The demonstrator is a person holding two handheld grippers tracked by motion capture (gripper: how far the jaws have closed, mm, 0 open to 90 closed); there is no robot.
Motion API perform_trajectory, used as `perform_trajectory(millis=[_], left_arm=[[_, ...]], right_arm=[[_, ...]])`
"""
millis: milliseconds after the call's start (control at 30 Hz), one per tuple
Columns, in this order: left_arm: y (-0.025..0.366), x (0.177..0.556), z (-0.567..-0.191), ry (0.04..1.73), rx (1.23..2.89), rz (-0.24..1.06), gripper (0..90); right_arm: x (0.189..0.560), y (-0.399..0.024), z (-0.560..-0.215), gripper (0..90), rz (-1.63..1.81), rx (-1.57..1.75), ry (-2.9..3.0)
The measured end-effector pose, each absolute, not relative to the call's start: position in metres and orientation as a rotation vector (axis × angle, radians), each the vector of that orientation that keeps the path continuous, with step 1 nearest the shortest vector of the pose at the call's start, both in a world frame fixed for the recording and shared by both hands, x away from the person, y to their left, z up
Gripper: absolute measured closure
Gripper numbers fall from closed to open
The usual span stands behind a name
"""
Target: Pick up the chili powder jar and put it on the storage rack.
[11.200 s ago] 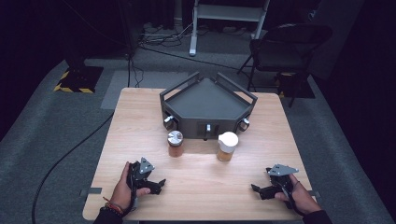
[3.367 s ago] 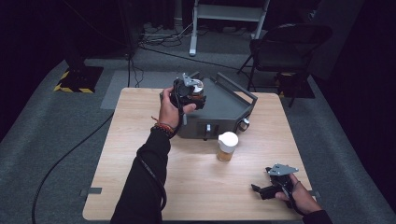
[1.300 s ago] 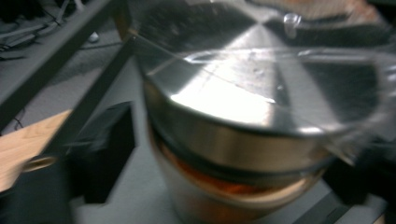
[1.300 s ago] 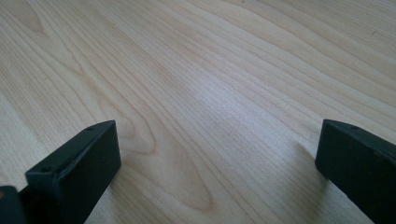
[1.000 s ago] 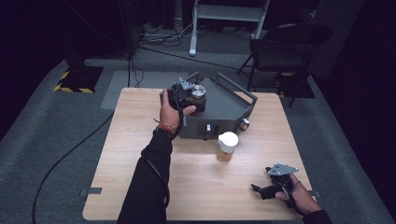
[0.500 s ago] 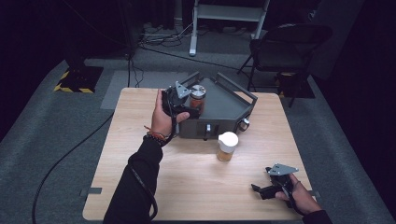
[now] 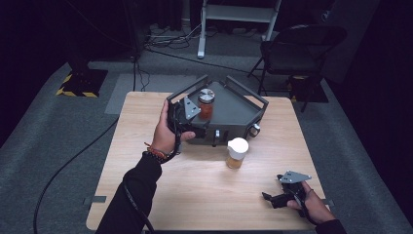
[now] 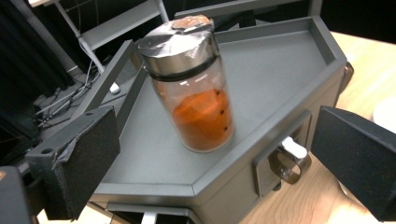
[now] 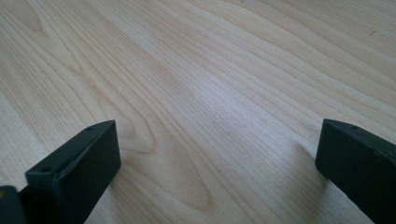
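Moved: spice jar (image 7: 206,104) now stands in grey tray (image 7: 238,111), L gripper (image 7: 187,113) backed off it, jaws spread | L gripper view: orange powder, foil-taped lid (high view too small) | R gripper (image 7: 278,199) spread over table (image 7: 204,190) | count: 2 jars – 1 in tray, 1 white-lid jar (image 7: 237,152) on table

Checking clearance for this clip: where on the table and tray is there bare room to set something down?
Bare wood lies between the left forearm and the right gripper, and along the table edge left of the tray. The tray floor right of the orange jar is free. It is crowded at the tray front, by the white-lidded jar and left gripper.
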State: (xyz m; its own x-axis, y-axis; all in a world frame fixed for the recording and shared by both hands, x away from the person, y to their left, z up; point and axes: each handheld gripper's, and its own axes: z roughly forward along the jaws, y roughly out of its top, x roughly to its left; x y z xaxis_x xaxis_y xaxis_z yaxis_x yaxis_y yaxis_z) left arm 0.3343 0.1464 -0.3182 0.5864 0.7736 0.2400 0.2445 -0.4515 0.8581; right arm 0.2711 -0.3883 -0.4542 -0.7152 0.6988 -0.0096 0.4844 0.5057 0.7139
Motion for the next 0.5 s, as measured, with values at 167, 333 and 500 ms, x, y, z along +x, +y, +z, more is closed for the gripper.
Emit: perform_trajectory(millis=[167,333,500], left_arm=[[0.150,0.327,-0.322,0.791,2.002,0.802,1.4],[0.154,0.320,-0.330,0.782,2.018,0.797,1.4],[0.155,0.311,-0.341,0.766,2.044,0.810,1.4]], right_arm=[[0.271,-0.388,-0.454,0.0,1.025,0.994,2.455],[0.271,-0.388,-0.454,0.0,1.025,0.994,2.455],[0.271,-0.388,-0.454,0.0,1.025,0.994,2.455]])
